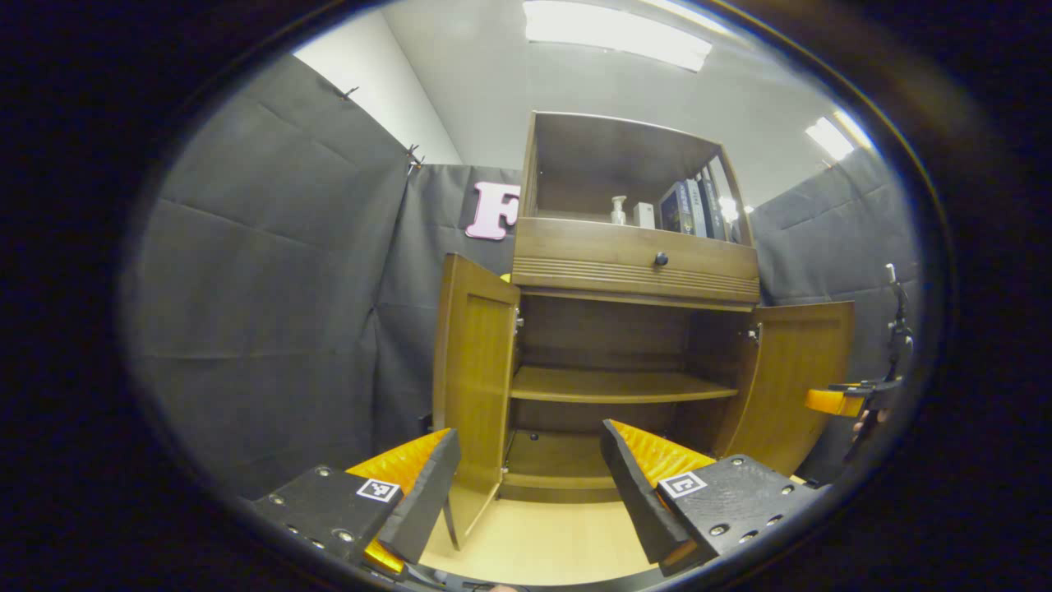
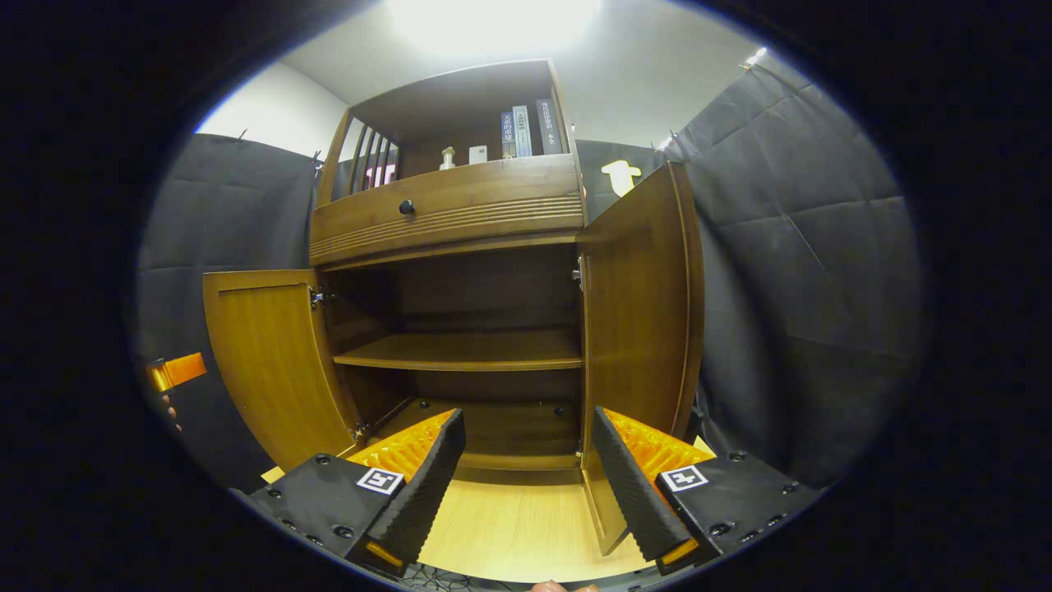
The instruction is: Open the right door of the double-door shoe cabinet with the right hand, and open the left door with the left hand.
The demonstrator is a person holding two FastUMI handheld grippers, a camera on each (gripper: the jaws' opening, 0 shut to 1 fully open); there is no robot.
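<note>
In the left gripper view, the left gripper (image 1: 530, 485) stood with its jaws spread wide and nothing between them. Beyond the gap between the jaws rose the shoe cabinet (image 1: 633, 271), with both of its lower doors swung open. The left door (image 1: 472, 370) stood just past the tip of the left-hand finger, its lower edge falling between the two fingers, apart from both. The right door (image 1: 793, 382) hung open above and beyond the right-hand finger. An inner shelf (image 1: 620, 385) lay bare straight ahead of the jaws, and a drawer (image 1: 637, 259) with a dark knob (image 1: 661, 259) sat higher up. On the open top shelf were a small bottle (image 1: 617, 210) and some books (image 1: 694, 210). Far off to the right of the jaws, beside the right door, part of the other gripper showed.

In the right gripper view, the right gripper (image 2: 526, 473) also held its jaws wide apart, gripping nothing. The right door (image 2: 641, 304) stood just above the right-hand finger, not touching it, and the left door (image 2: 275, 362) opened above and beyond the left-hand finger. The light wooden floor (image 2: 526, 526) lay under the gap between the jaws.
</note>
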